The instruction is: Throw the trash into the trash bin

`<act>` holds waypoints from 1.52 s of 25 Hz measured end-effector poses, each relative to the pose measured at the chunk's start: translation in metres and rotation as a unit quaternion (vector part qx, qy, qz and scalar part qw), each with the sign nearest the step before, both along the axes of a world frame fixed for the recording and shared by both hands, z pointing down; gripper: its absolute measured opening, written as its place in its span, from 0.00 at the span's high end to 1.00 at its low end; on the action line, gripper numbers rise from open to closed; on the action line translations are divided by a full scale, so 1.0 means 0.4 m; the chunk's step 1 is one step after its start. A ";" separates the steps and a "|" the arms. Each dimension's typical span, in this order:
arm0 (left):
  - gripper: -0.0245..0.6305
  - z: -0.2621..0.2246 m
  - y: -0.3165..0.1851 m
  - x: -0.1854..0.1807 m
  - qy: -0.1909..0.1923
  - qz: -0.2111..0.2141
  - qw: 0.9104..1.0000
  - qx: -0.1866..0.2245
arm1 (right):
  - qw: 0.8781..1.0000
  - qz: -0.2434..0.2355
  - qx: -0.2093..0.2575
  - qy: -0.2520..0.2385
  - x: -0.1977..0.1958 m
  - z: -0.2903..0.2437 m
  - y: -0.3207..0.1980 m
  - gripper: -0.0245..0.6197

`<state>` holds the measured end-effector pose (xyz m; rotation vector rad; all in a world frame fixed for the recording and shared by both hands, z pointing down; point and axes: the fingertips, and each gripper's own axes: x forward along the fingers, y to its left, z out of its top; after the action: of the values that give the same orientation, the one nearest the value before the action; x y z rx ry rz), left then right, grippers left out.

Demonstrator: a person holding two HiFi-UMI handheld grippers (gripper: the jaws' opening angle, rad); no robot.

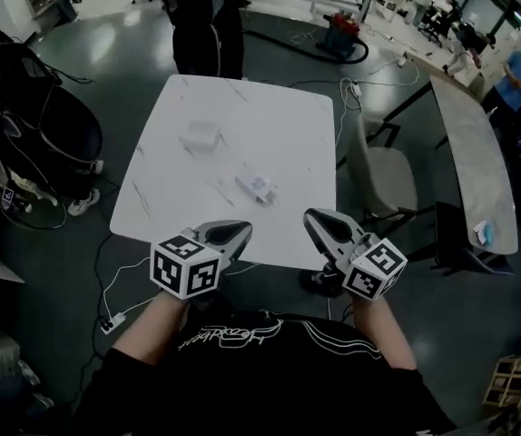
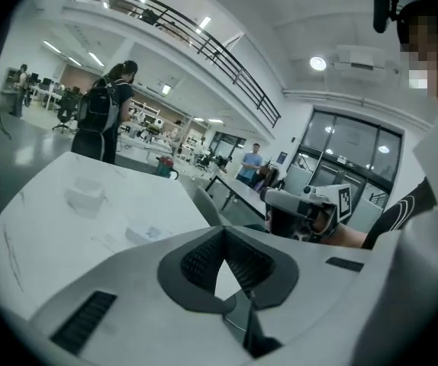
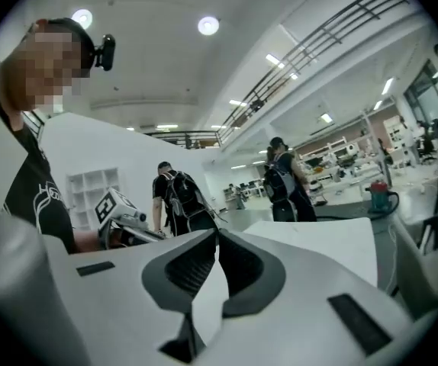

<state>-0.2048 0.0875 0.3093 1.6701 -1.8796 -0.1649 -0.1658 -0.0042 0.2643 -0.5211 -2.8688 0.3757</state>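
**White table, two scraps uncollected, both grippers empty**

Marble-patterned white is seen across the table (image 1: 242, 107), on which the trash lies: a crumpled white scrap (image 1: 201, 136) toward the far left, and a small flat wrapper (image 1: 256, 187) nearer the middle. The two pieces lie well apart. The left gripper (image 1: 245, 229) and the right gripper (image 1: 309, 216) are held at the near edge, close to the person's chest. Each is seen with its jaws brought fully together, and nothing is pinched between them.

No trash bin can be made out in any view, so the drop point is left unknown. The task is judged to be at its very start.

Several risks are judged from here:
- The flat wrapper could be pushed along the smooth top rather than lifted, if the jaws are lowered onto it unopened or at a shallow angle.
- The crumpled scrap, probably light, could be flicked off the far side by a hasty approach.
- A chair (image 1: 383, 175) beside the table's right edge and cables (image 1: 120, 307) on the floor could be snagged on the way to a bin.

Counted: two pieces of trash, two grippers, one table, one chair.
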 end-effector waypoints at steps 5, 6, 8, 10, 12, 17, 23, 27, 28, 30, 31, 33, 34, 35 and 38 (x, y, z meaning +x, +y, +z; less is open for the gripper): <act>0.95 -0.018 0.072 -0.110 -0.012 -0.045 0.999 0.001 | 0.998 -0.060 0.014 -0.001 -0.100 -0.030 0.090 0.90; 0.95 -0.022 0.085 -0.133 -0.016 -0.051 0.999 0.001 | 0.998 -0.068 0.013 0.000 -0.122 -0.031 0.107 0.90; 0.95 -0.030 0.108 -0.178 -0.031 -0.058 0.998 -0.002 | 0.996 -0.086 0.003 -0.003 -0.169 -0.039 0.144 0.90; 0.95 -0.034 0.131 -0.221 -0.039 -0.062 0.997 -0.002 | 0.995 -0.101 0.000 -0.005 -0.224 -0.041 0.182 0.90; 0.95 -0.037 0.155 -0.263 -0.035 -0.062 0.997 0.004 | 0.994 -0.112 0.000 -0.002 -0.283 -0.037 0.216 0.90; 0.95 -0.033 0.228 -0.406 -0.036 -0.078 0.996 0.013 | 0.991 -0.137 0.013 0.006 -0.446 -0.028 0.298 0.90; 0.95 0.006 0.296 -0.580 -0.015 -0.095 0.995 0.019 | 0.988 -0.147 0.041 0.029 -0.634 0.016 0.351 0.90; 0.95 0.049 0.321 -0.673 0.002 -0.088 0.996 0.013 | 0.989 -0.133 0.040 0.043 -0.747 0.057 0.359 0.90; 0.95 0.061 0.325 -0.694 0.006 -0.087 0.996 0.011 | 0.990 -0.125 0.037 0.048 -0.775 0.071 0.358 0.90; 0.95 0.084 0.331 -0.736 0.012 -0.086 0.996 0.008 | 0.991 -0.114 0.036 0.062 -0.825 0.109 0.358 0.90; 0.95 0.095 0.333 -0.753 0.015 -0.084 0.996 0.009 | 0.990 -0.112 0.043 0.073 -0.845 0.134 0.359 0.89; 0.95 0.113 0.336 -0.778 0.023 -0.077 0.997 0.012 | 0.987 -0.112 0.063 0.099 -0.873 0.188 0.361 0.79; 0.95 0.122 0.338 -0.787 0.028 -0.074 0.997 0.011 | 0.985 -0.113 0.073 0.112 -0.884 0.214 0.360 0.76; 0.95 0.133 0.341 -0.797 0.032 -0.074 0.997 0.009 | 0.982 -0.112 0.085 0.124 -0.896 0.240 0.357 0.74; 0.95 0.165 0.349 -0.825 0.044 -0.073 0.996 -0.002 | 0.973 -0.099 0.140 0.157 -0.931 0.320 0.330 0.70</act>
<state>-0.5347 0.2270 0.3755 1.4968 -1.9340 -0.2887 -0.5381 0.1280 0.3922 -0.6236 -2.4819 0.0157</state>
